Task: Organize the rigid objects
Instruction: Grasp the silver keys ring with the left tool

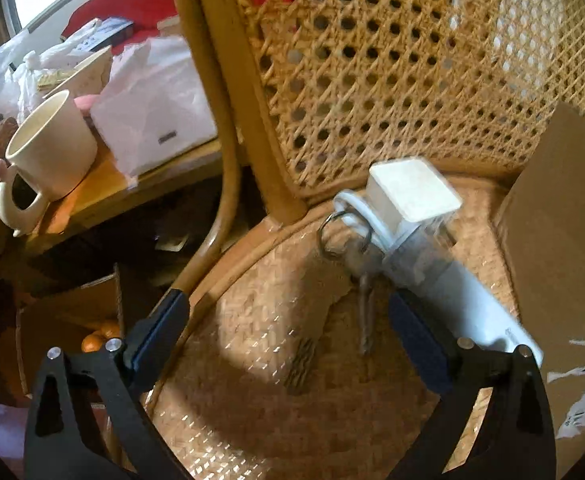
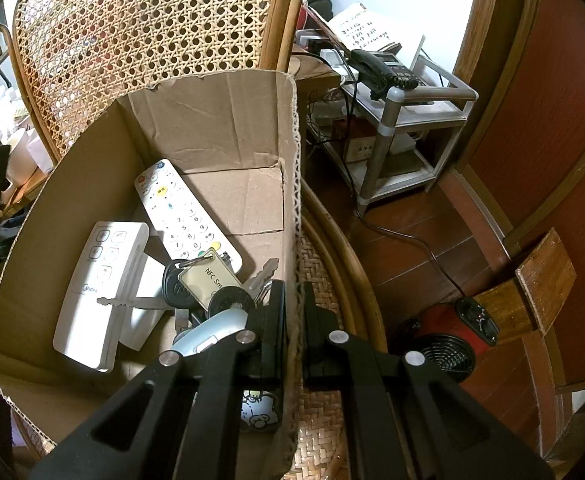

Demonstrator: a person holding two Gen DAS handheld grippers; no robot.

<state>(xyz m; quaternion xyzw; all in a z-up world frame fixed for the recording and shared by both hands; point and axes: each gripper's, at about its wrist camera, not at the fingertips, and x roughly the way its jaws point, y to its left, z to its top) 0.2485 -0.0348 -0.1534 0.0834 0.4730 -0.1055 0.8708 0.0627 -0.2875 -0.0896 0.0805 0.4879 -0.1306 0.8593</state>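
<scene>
Corrugated cardboard box (image 2: 212, 136), woven rattan chair (image 1: 372, 80)

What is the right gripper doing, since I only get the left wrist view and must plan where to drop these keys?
Observer: The right gripper has its jaws shut on the side wall of the cardboard box.
Operator: What is already in the box?
Observer: Two white remotes lie on its floor, a numbered remote and a Midea remote.
Operator: Any keys in there?
Observer: Yes, a key bunch with an NFC tag lies between the remotes and the jaws.
</scene>
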